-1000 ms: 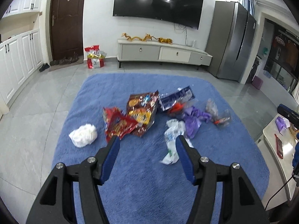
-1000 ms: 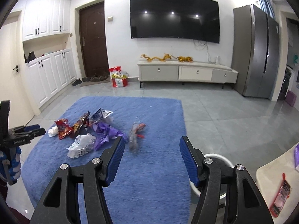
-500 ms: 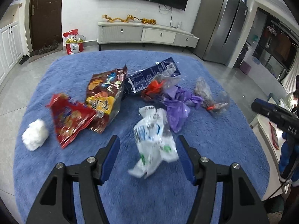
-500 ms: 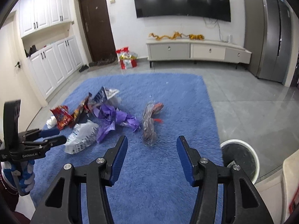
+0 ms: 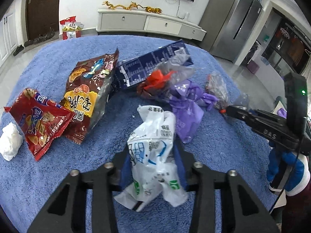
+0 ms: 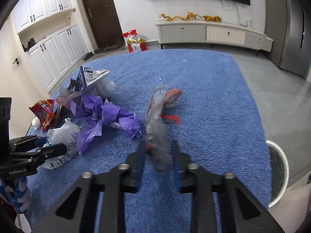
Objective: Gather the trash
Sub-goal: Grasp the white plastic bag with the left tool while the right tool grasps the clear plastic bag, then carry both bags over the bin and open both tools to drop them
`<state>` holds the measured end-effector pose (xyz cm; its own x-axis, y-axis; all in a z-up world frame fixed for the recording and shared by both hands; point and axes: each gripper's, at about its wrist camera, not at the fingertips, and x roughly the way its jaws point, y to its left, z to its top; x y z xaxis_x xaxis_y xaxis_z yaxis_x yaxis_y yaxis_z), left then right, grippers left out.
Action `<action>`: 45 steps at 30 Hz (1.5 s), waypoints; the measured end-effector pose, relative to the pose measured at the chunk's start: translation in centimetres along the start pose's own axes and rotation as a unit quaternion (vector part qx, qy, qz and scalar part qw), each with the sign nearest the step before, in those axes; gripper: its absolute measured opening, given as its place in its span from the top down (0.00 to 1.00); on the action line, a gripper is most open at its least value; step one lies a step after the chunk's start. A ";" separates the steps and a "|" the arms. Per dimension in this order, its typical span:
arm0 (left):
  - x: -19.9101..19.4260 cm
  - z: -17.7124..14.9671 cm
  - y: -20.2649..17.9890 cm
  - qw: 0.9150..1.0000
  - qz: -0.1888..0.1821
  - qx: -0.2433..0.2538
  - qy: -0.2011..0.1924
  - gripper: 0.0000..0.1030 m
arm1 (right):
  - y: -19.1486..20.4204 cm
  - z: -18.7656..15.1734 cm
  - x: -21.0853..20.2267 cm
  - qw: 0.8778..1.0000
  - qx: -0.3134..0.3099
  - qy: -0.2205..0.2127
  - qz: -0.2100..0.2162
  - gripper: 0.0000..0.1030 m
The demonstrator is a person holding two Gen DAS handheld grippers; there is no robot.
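Both grippers had been brought down onto the blue rug [image 6: 204, 89] since the earlier frames, and their jaws had just been closing. The left gripper [image 5: 153, 167] was seen with its fingers [image 5: 126, 167] pressed in on the white plastic bag [image 5: 153, 147], which had been well ahead of them a second before. The right gripper [image 6: 158, 155] had its fingers [image 6: 141, 159] drawn close around the clear crumpled wrapper [image 6: 156, 120] — whether the pads were already pinching it could not be told through the blur. Two pieces thus seemed secured, or nearly so, and ready to be carried off.

Just beside the right gripper, at the rug's edge, a white round bin [image 6: 278, 172] was judged the likely drop point. Farther out, purple bags [image 5: 184, 112], a red snack packet [image 5: 38, 122], a brown one [image 5: 91, 93], a dark blue packet [image 5: 151, 66] and a white tissue wad [image 5: 9, 141] remained uncollected — none lay across the way to the bin.
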<state>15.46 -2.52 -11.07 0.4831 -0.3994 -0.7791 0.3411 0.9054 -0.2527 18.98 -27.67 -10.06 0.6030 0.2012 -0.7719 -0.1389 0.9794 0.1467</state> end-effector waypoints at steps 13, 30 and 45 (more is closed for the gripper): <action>-6.7 -3.1 -1.7 0.999 0.005 0.008 -0.035 0.77 | -0.4 -3.4 -8.4 0.998 -0.002 -0.056 -0.010 0.91; -1.5 2.3 -22.4 0.983 -0.086 0.159 0.018 0.77 | -14.3 -12.9 -16.7 0.984 0.096 -0.065 -0.135 0.91; 18.0 8.4 -36.5 0.969 -0.068 0.202 0.122 0.74 | -27.2 -11.3 -6.6 0.975 0.160 -0.002 -0.155 0.90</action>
<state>18.49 -44.00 -11.02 0.2231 -0.4210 -0.8792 0.6998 0.6970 -0.1562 9.89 -55.85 -15.99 0.5801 -0.1054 -0.8077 0.3014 0.9490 0.0927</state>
